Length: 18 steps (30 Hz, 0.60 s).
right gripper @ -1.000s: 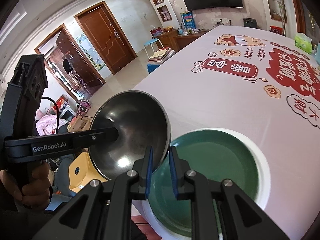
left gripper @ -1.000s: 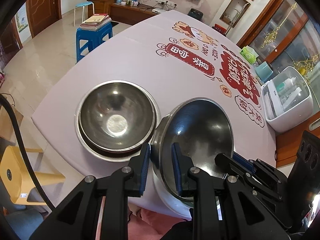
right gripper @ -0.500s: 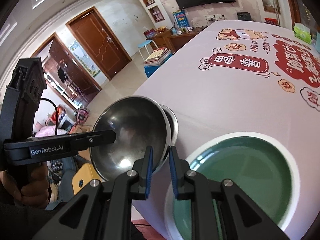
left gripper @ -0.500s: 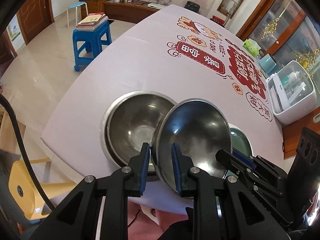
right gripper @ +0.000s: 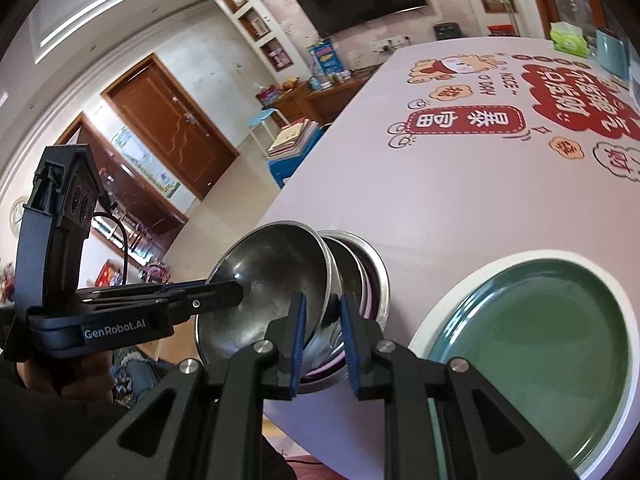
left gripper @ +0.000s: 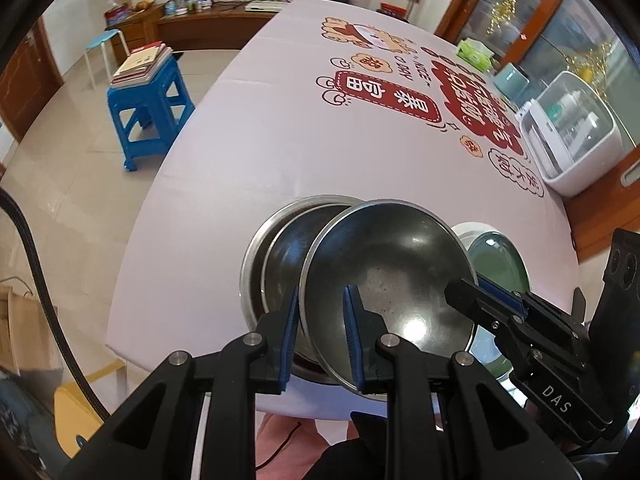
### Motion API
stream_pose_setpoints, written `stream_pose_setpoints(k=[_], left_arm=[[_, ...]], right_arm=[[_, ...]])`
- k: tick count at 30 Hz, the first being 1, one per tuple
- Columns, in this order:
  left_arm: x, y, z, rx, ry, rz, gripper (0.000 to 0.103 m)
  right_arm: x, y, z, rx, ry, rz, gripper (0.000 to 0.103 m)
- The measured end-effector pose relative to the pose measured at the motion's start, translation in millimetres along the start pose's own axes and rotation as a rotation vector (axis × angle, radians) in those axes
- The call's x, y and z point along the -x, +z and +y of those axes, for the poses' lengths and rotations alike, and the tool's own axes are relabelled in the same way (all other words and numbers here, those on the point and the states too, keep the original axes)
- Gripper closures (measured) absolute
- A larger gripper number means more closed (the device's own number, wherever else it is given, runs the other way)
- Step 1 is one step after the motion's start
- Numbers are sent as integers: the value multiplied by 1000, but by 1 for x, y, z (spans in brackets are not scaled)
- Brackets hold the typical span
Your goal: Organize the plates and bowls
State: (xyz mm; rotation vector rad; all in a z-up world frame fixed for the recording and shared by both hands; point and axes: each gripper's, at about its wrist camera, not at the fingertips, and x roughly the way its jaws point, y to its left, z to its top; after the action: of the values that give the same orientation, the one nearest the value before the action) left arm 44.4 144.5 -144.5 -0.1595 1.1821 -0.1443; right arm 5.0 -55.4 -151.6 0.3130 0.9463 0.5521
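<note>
Over nested bowls: left tongs and right tongs both clenched on steel bowl rim.

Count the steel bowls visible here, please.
3: one tilted bowl held by both tongs at its rim, and two nested bowls beneath it on the table. More may hide underneath.

Steel bowl, shiny, tilted, rim overlapping the nested steel bowls on its left at the table's near edge. Green plate, white-rimmed, flat, just right of them.
</note>
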Motion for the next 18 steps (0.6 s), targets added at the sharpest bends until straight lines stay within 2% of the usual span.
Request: stream_pose_setpoints(k=[9, 14, 18], left_arm=[[-13, 14, 11, -57, -53, 32, 83], [-12, 19, 15, -68, -73, 21, 82], [-12, 21, 19, -71, -81, 21, 80]], right_arm=[[-3, -2, 2, -74, -80, -26, 84], [-4, -2, 5, -91, -107, -28, 84], [-8, 0, 6, -101, -129, -16, 76]])
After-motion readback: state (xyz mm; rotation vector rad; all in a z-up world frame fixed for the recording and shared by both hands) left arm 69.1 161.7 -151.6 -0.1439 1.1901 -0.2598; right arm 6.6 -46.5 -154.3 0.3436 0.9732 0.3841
